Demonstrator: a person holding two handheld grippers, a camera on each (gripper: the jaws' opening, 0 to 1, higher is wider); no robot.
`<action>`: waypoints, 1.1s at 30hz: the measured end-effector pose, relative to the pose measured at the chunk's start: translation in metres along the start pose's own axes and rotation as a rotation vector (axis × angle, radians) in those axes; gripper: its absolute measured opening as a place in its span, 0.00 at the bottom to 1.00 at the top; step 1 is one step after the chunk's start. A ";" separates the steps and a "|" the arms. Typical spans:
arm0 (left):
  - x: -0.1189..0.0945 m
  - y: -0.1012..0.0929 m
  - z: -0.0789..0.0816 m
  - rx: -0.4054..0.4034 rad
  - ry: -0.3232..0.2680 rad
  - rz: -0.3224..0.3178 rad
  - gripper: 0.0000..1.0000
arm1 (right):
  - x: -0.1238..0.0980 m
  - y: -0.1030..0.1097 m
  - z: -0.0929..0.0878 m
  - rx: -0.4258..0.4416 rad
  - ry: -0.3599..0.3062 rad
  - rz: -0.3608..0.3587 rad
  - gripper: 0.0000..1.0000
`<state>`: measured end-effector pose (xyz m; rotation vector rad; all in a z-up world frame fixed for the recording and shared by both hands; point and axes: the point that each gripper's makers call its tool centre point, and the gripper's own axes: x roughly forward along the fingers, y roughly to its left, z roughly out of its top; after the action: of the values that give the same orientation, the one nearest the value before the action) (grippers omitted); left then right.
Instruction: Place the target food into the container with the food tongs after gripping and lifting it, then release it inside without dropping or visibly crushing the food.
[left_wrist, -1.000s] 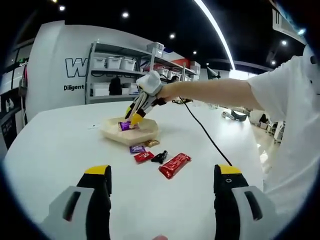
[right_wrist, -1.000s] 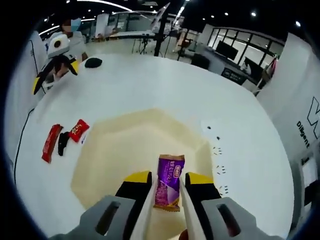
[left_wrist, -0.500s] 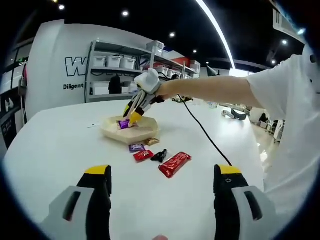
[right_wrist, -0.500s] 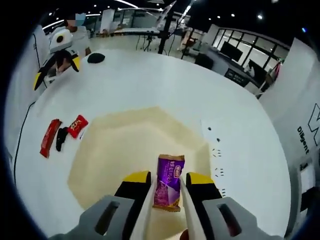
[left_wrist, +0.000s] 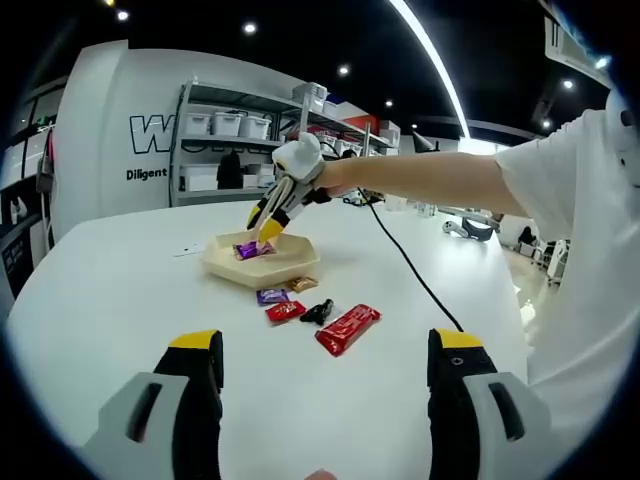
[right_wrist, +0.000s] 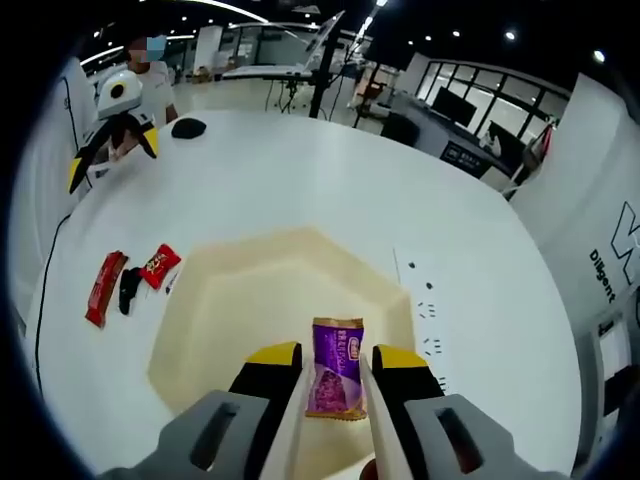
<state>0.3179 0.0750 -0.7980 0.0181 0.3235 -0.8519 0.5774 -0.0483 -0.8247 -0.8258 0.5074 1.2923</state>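
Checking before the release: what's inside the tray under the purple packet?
The beige tray looks bare apart from the purple packet, held between the right tongs. The tray floor beneath the packet and tongs is hidden.

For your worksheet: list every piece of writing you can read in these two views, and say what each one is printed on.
"W": large letter on the white wall, cut off by the shelf.
"Diligent": small print on that wall, below the "W".
Purple packet: logo too blurred to read.
Red wrappers on the table: print too small to read.
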 end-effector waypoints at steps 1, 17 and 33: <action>0.000 0.000 0.000 0.001 0.000 0.000 0.82 | -0.001 0.001 0.001 0.000 -0.004 0.001 0.22; 0.002 -0.009 -0.002 0.006 -0.001 -0.016 0.82 | -0.022 0.037 0.008 0.037 -0.067 -0.020 0.22; 0.006 -0.016 -0.005 0.010 0.006 -0.030 0.82 | -0.037 0.075 0.022 0.057 -0.173 -0.042 0.22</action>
<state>0.3082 0.0605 -0.8025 0.0250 0.3260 -0.8835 0.4941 -0.0502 -0.8015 -0.6670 0.3857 1.2910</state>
